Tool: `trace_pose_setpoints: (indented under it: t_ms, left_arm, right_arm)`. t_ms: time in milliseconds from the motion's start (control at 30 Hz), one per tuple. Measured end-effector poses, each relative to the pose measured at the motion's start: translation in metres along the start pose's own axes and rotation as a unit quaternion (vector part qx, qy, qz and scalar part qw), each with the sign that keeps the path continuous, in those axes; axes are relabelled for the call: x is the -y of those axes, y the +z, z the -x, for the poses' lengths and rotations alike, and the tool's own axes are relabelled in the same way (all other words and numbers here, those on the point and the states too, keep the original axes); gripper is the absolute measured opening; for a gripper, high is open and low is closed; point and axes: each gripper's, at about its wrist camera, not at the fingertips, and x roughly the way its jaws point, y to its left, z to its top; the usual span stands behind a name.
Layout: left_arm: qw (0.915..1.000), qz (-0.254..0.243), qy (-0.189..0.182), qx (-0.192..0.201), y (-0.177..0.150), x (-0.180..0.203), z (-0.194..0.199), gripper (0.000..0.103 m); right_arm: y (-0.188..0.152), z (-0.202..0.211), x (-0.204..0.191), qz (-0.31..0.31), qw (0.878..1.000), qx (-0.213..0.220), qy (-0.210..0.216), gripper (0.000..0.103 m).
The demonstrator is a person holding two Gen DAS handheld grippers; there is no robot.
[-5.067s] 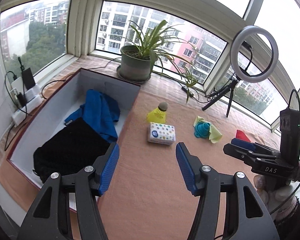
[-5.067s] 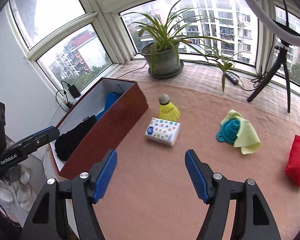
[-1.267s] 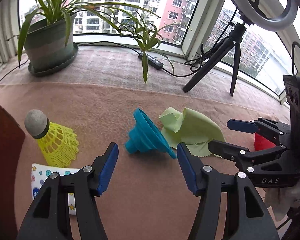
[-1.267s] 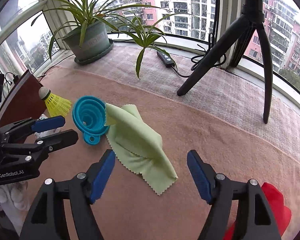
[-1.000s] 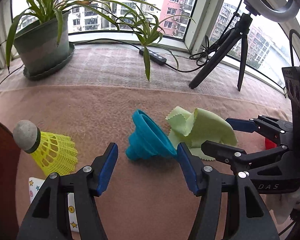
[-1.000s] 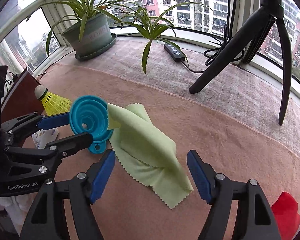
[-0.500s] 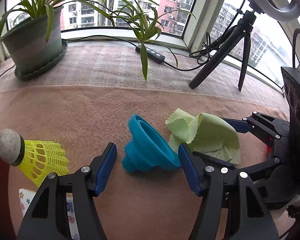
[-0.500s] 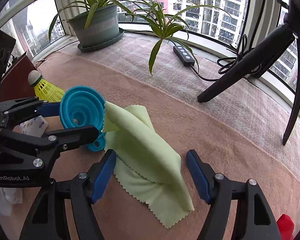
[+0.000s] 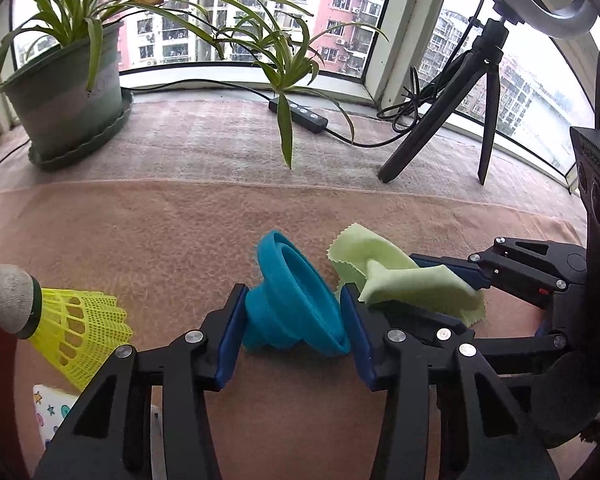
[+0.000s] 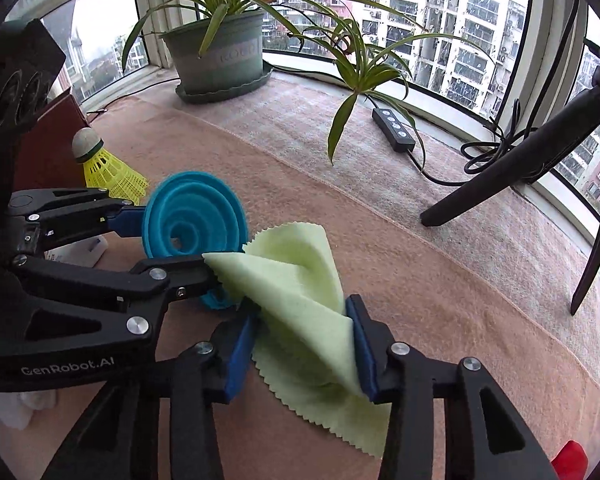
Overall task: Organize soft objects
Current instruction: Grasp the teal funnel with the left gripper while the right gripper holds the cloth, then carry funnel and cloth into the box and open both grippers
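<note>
Biggest risk, imo: the two grabs are tangled w/ each other. The green cloth (image 10: 300,304) lies touching the blue funnel (image 10: 194,216), one corner draped over the left gripper's (image 9: 292,316) near finger in the right wrist view. If either hand lifts alone, the cloth could drag the funnel along or get pulled off the pads. The funnel looks like collapsible silicone, so a squeeze across its cone prob makes it fold or squirt out toward 12 o'clock. The cloth is only pinched on a raised fold; a thin bite may slip & drop it back on the pink mat (image 10: 440,280).

Left gripper: pads narrowed on the funnel, both touching its sides, stem end at 9 o'clock, wide rim at 3. Reads as gripping, though how firm I can't tell; the funnel rests on the mat.

Right gripper (image 10: 302,354): jaws partly closed w/ the cloth's fold between the pads, both pads against fabric. Looks like a grip, the rest of the cloth trailing on the mat toward 6 o'clock.

Nearby: yellow shuttlecock (image 9: 60,332) at 9 o'clock of the funnel, just beside a patterned tissue pack (image 9: 54,412); potted plant (image 9: 66,108) at 10–11, well apart.
</note>
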Motion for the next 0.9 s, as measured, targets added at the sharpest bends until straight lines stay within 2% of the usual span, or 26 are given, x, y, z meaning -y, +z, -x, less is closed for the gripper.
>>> trace_pose_setpoints:
  t_ms: [133,200,400,567,900]
  left_arm:
    - [1.0000,-0.003,0.007,0.004,-0.002,0.000,0.003,0.044]
    - [0.9999,-0.003,0.008,0.005,-0.004,-0.001,0.005,0.044]
    - [0.9998,0.009,0.016,0.011,-0.008,-0.009,0.013,0.044]
    - [0.9994,0.016,0.011,0.028,-0.007,-0.009,0.030,0.044]
    - [0.9964,0.032,-0.011,0.078,-0.009,-0.009,0.101,0.044]
  right_arm:
    - [0.000,0.002,0.002,-0.013,1.000,-0.002,-0.001,0.008]
    - [0.001,0.003,0.007,-0.030,1.000,-0.002,0.006,0.005]
    - [-0.002,0.009,0.020,-0.070,0.997,0.008,0.007,0.003]
    - [-0.002,0.028,0.020,-0.076,0.997,0.029,-0.002,0.003]
    - [0.014,0.097,0.004,-0.062,0.995,0.084,-0.002,0.003]
